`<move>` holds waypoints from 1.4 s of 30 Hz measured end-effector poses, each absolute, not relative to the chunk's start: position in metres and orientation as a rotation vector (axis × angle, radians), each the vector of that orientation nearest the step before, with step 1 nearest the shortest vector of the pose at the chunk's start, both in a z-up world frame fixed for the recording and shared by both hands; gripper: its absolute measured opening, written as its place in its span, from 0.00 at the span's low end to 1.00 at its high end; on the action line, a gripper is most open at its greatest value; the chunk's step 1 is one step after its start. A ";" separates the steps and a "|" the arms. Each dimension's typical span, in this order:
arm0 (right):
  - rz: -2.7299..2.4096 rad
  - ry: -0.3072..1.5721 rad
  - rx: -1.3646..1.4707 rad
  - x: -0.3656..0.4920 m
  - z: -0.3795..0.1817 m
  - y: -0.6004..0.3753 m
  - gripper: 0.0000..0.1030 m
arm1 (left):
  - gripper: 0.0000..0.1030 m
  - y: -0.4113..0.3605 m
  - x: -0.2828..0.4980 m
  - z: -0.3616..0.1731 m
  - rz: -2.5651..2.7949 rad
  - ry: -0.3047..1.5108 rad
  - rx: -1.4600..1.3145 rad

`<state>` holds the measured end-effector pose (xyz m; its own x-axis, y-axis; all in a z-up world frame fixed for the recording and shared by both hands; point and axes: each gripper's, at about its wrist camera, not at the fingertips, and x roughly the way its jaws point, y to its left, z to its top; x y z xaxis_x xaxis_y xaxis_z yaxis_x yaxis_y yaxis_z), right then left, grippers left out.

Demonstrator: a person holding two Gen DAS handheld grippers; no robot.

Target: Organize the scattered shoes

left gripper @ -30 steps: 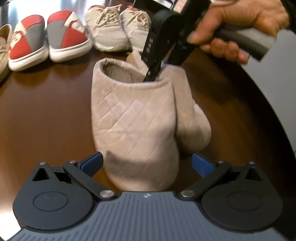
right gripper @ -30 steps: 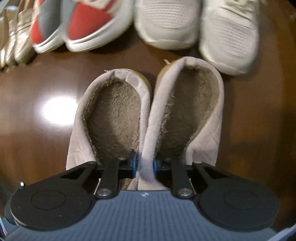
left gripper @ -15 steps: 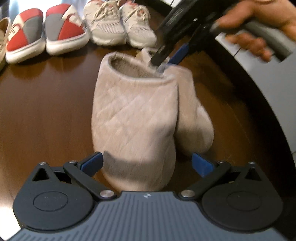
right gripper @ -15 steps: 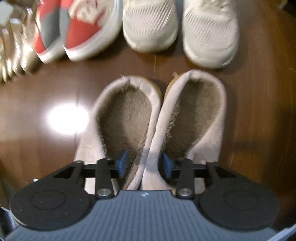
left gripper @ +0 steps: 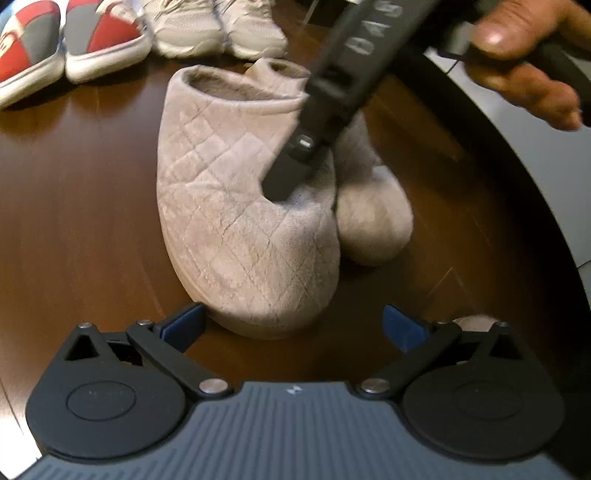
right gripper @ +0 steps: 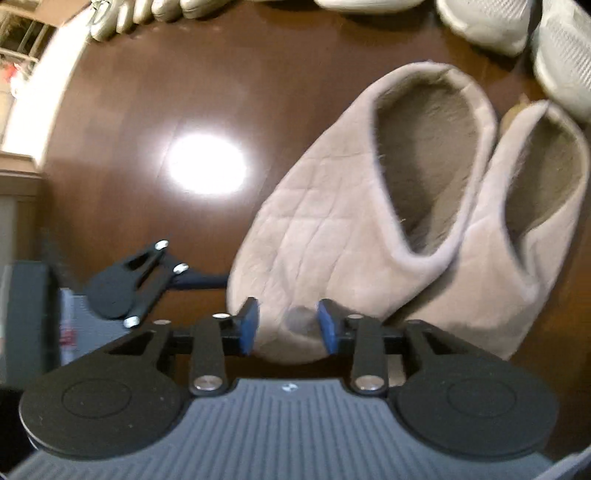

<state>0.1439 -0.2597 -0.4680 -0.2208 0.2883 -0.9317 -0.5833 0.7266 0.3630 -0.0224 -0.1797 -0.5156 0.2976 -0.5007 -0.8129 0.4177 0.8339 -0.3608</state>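
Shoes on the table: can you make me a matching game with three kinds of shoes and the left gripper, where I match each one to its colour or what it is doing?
Things:
1. quilted slippers
2. slip-on shoes
3. lace-up sneakers
4. left gripper

Colour or state:
A. red, grey and white
B. jaws wide open, holding nothing
C. beige, fuzzy inside
D. pale off-white mesh

Pairs: 1-C, 2-A, 3-D, 4-B

A home: worn shoes and plush slippers on a polished wooden table
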 end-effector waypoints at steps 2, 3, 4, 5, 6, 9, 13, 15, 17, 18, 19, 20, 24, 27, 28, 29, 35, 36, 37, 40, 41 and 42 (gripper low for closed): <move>0.802 1.559 -0.253 0.151 -0.458 -0.263 0.27 | 1.00 -0.183 -0.020 -0.515 -0.609 1.108 -0.096; 0.790 1.552 -0.250 0.155 -0.456 -0.265 0.27 | 1.00 -0.183 -0.018 -0.516 -0.602 1.106 -0.101; 0.779 1.546 -0.246 0.159 -0.454 -0.268 0.28 | 1.00 -0.184 -0.017 -0.516 -0.595 1.104 -0.104; 0.768 1.541 -0.242 0.163 -0.452 -0.271 0.30 | 1.00 -0.184 -0.016 -0.517 -0.589 1.107 -0.109; 0.763 1.545 -0.222 0.163 -0.451 -0.273 0.32 | 1.00 -0.184 -0.015 -0.517 -0.583 1.110 -0.117; 0.736 1.521 -0.184 0.154 -0.435 -0.285 0.44 | 1.00 -0.181 -0.020 -0.507 -0.565 1.126 -0.099; 0.680 1.461 -0.169 0.133 -0.399 -0.304 0.69 | 1.00 -0.164 -0.032 -0.468 -0.499 1.147 -0.079; 0.647 1.430 -0.169 0.122 -0.377 -0.312 0.72 | 1.00 -0.150 -0.039 -0.437 -0.437 1.154 -0.093; 0.615 1.399 -0.170 0.111 -0.356 -0.320 0.84 | 1.00 -0.137 -0.044 -0.403 -0.350 1.141 -0.099; 0.603 1.379 -0.165 0.106 -0.349 -0.323 0.85 | 1.00 -0.131 -0.047 -0.388 -0.311 1.136 -0.103; 0.591 1.359 -0.160 0.102 -0.342 -0.326 0.87 | 1.00 -0.125 -0.049 -0.373 -0.274 1.131 -0.107; 0.561 1.339 -0.150 0.094 -0.329 -0.330 0.90 | 1.00 -0.119 -0.050 -0.359 -0.240 1.124 -0.109; 0.463 1.296 -0.113 0.075 -0.295 -0.340 0.92 | 1.00 -0.097 -0.054 -0.300 -0.120 1.090 -0.121; 0.357 1.292 -0.078 0.044 -0.263 -0.339 0.94 | 1.00 -0.078 -0.065 -0.255 -0.058 1.080 -0.145; 0.335 1.289 -0.076 0.038 -0.256 -0.339 0.95 | 1.00 -0.072 -0.070 -0.240 -0.048 1.085 -0.150; 0.295 1.278 -0.052 0.023 -0.238 -0.338 0.97 | 1.00 -0.066 -0.075 -0.224 -0.045 1.086 -0.149; 0.171 1.245 0.019 -0.052 -0.157 -0.323 0.99 | 1.00 -0.032 -0.103 -0.147 0.006 1.115 -0.119; 0.167 1.243 0.023 -0.062 -0.148 -0.319 0.99 | 1.00 -0.027 -0.106 -0.140 0.017 1.116 -0.121; 0.166 1.241 0.025 -0.071 -0.142 -0.315 0.99 | 1.00 -0.023 -0.109 -0.135 0.029 1.117 -0.125; 0.170 1.243 0.023 -0.085 -0.130 -0.307 0.99 | 1.00 -0.005 -0.123 -0.111 0.093 1.124 -0.139; 0.174 1.243 0.022 -0.090 -0.124 -0.303 0.99 | 1.00 -0.001 -0.127 -0.106 0.106 1.125 -0.138; 0.178 1.243 0.022 -0.096 -0.119 -0.299 0.99 | 1.00 0.001 -0.131 -0.102 0.115 1.122 -0.136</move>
<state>-0.0956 -0.2992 -0.1192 0.3095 0.1466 -0.9395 -0.1231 0.9859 0.1133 -0.1308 0.0011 -0.1016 0.4296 0.0236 -0.9027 -0.1601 0.9858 -0.0504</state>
